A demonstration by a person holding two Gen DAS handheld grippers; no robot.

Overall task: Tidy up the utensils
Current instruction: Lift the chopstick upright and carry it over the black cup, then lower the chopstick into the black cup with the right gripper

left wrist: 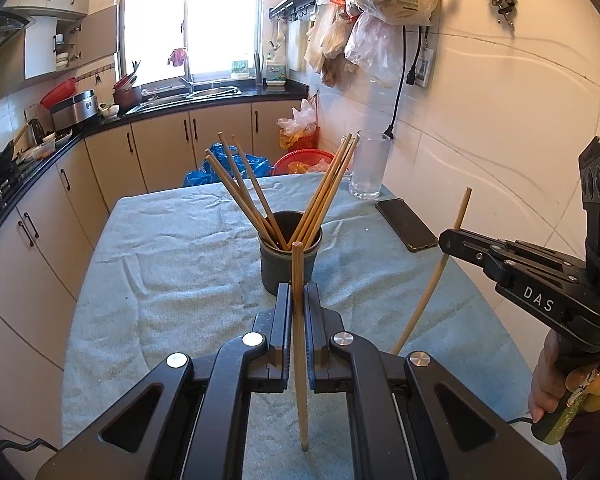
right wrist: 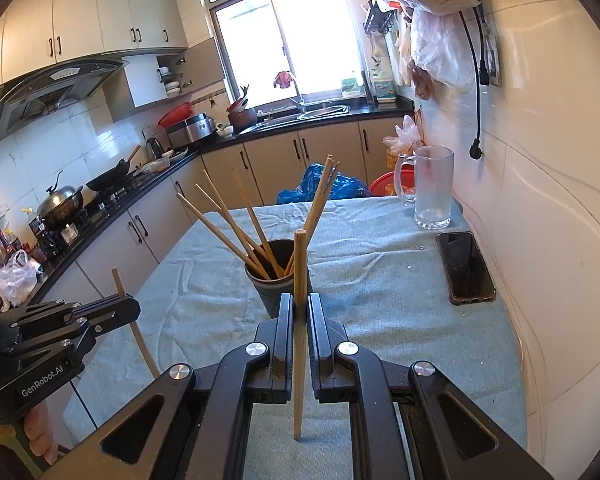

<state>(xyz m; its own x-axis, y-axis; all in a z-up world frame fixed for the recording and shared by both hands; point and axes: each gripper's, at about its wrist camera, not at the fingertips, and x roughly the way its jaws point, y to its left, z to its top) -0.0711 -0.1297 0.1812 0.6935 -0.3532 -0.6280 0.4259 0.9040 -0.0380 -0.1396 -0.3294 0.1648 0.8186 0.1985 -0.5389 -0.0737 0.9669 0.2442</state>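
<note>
A dark grey cup (left wrist: 290, 268) (right wrist: 278, 280) stands mid-table with several wooden chopsticks (left wrist: 240, 192) (right wrist: 228, 220) fanned out of it. My left gripper (left wrist: 298, 292) is shut on one upright chopstick (left wrist: 299, 320), just in front of the cup. My right gripper (right wrist: 300, 304) is shut on another upright chopstick (right wrist: 299, 320), also close before the cup. In the left wrist view the right gripper (left wrist: 446, 238) shows at the right, clamping its chopstick (left wrist: 432, 280). In the right wrist view the left gripper (right wrist: 134, 306) shows at the left with its chopstick (right wrist: 134, 324).
A light blue cloth (left wrist: 172, 264) (right wrist: 380, 272) covers the table. A glass mug (left wrist: 370, 164) (right wrist: 434, 188) and a black phone (left wrist: 406, 224) (right wrist: 466, 268) lie by the tiled wall on the right. Kitchen counters run along the left and back; a red basket (left wrist: 304, 160) sits beyond the table.
</note>
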